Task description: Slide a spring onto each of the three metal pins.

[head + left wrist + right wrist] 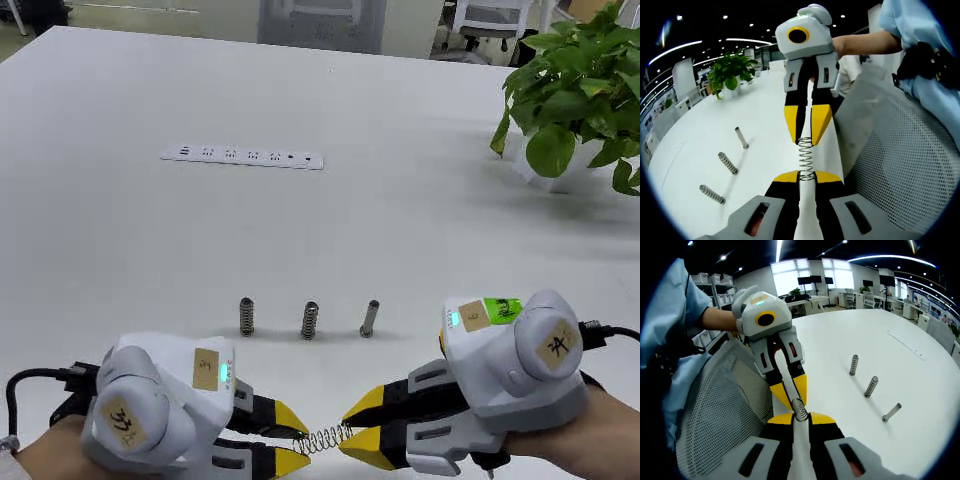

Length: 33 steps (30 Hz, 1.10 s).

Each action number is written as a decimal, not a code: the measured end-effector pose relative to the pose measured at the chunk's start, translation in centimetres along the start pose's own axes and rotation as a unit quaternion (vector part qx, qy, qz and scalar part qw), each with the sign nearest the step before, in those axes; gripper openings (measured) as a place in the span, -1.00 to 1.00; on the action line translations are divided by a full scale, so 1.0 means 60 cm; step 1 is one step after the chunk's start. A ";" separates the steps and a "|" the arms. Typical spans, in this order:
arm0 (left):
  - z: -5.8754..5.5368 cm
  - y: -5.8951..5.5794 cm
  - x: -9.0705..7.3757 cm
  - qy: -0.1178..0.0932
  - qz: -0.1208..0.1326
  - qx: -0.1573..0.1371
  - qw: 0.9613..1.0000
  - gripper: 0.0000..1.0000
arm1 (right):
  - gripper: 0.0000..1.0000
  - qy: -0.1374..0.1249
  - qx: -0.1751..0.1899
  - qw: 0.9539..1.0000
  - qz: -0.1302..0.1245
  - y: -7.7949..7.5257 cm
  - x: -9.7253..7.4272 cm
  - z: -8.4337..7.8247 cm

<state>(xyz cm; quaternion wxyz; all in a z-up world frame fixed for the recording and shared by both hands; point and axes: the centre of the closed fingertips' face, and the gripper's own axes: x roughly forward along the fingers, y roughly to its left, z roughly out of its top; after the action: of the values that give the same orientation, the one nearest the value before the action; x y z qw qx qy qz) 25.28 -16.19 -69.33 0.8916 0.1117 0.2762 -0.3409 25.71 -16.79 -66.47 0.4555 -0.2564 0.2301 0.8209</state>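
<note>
Three metal pins are counted, standing upright in one row on the white desk (120, 240). Three springs are counted as well. One spring is seated around the left pin (246, 316) and one around the middle pin (310, 320), while the right pin (369, 318) is seen bare, with its metal shaft exposed. The third spring (322, 438) is not on the desk. It is held in the air at the near edge of the desk, nearer to the person than the row of pins and well apart from it. Two claws are counted, one in each hand, and they are pointed at each other, tip towards tip. The left claw (298, 440) is nearly closed and one end of the third spring is pinched between its yellow tips. The right claw (350, 430) is also nearly closed, on the other end. The third spring is thus stretched across the short gap between the two claws, and it is gripped by both. One white power strip (243, 157) is laid flat farther back on the desk, and one green plant (580, 80) is placed at the far right.
</note>
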 end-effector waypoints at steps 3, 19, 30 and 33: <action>0.005 0.003 0.005 -0.005 0.004 -0.009 1.000 -0.81 | -0.76 0.004 -0.019 1.000 -0.006 0.000 -0.004 0.010; 0.022 0.008 0.016 -0.022 0.010 -0.019 1.000 -0.81 | -0.76 0.017 -0.055 0.998 -0.019 -0.009 -0.016 0.020; 0.026 0.002 0.016 -0.025 0.007 -0.010 1.000 -0.81 | -0.58 0.049 -0.079 0.996 -0.016 -0.012 -0.018 0.015; 0.028 0.000 0.018 -0.024 0.004 -0.006 1.000 -0.81 | -0.56 0.058 -0.085 0.995 -0.008 -0.010 -0.018 0.014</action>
<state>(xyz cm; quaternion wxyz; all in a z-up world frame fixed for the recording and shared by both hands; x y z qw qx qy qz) 26.62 -17.43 -68.55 0.9001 0.0987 0.2563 -0.3381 26.54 -16.66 -65.25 0.4245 -0.3431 0.1830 0.8177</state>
